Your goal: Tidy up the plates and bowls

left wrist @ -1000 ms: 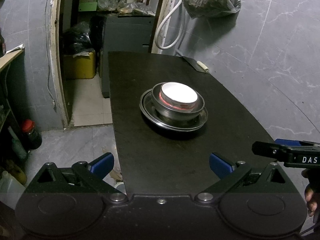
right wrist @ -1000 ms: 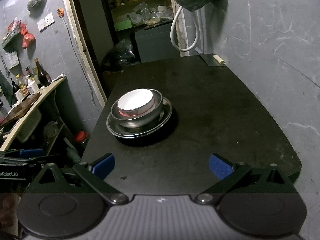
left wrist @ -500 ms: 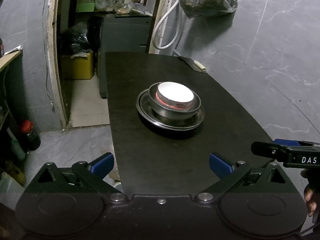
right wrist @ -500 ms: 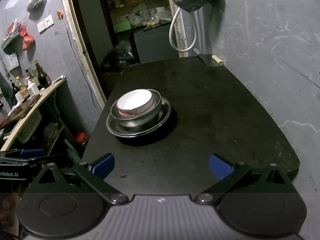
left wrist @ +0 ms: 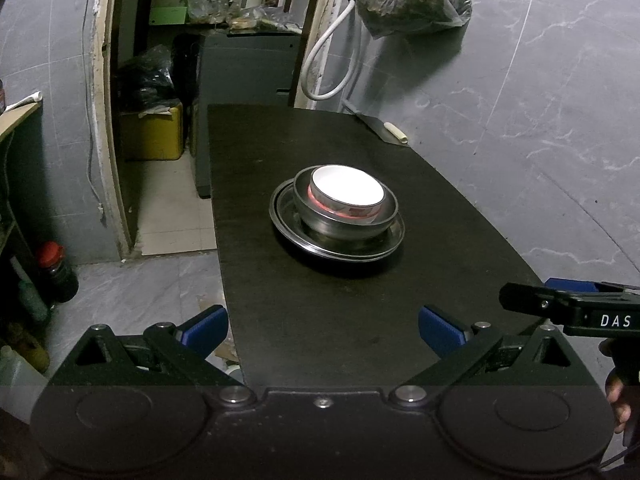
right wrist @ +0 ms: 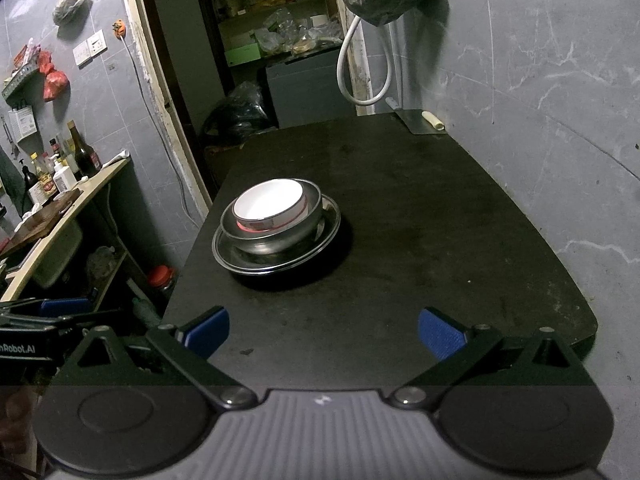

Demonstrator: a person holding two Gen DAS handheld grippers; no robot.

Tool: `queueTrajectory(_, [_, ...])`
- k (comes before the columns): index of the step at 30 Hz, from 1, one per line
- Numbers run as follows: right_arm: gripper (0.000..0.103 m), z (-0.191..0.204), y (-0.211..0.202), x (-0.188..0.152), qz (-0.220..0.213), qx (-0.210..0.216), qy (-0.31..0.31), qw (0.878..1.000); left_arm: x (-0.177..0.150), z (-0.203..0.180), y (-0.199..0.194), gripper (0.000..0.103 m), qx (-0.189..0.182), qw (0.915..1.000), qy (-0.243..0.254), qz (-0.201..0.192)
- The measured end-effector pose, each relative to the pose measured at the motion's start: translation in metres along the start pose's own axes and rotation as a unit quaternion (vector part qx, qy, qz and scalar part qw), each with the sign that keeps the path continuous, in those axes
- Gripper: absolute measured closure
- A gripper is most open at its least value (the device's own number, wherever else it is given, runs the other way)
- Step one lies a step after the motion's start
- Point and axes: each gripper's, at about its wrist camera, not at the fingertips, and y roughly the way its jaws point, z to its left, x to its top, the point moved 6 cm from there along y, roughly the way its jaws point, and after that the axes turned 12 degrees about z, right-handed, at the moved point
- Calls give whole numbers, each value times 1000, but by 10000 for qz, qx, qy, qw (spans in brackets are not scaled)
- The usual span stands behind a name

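A white bowl with a red band (left wrist: 347, 191) (right wrist: 269, 202) sits nested in a steel bowl (left wrist: 344, 226) (right wrist: 276, 236), which sits on a steel plate (left wrist: 288, 220) (right wrist: 320, 236) on the black table (left wrist: 320, 320) (right wrist: 420, 220). My left gripper (left wrist: 323, 328) is open and empty, held back at the table's near edge. My right gripper (right wrist: 323, 330) is open and empty, also held back near the front edge. The stack lies well ahead of both. The right gripper also shows at the right of the left wrist view, the left gripper at the lower left of the right wrist view.
A cleaver with a pale handle (left wrist: 384, 130) (right wrist: 424, 120) lies at the table's far right corner by the grey wall. A doorway with shelves is behind. A counter with bottles (right wrist: 60, 176) stands left; a red-capped jar (left wrist: 56, 268) stands on the floor.
Both grippers have drawn back slightly from the stack and stay open; the view shifted a little. The stacked dishes have not moved.
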Motion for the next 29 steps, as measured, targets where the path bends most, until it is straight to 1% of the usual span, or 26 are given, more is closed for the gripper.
queueTrajectory(24, [0, -2, 2, 2, 40, 6, 12, 10000, 2, 1, 4, 2, -88, 9999, 44, 75])
queueTrajectory(29, [0, -4, 6, 3, 73, 17, 16, 10000, 3, 0, 6, 2, -183, 9998, 45, 75])
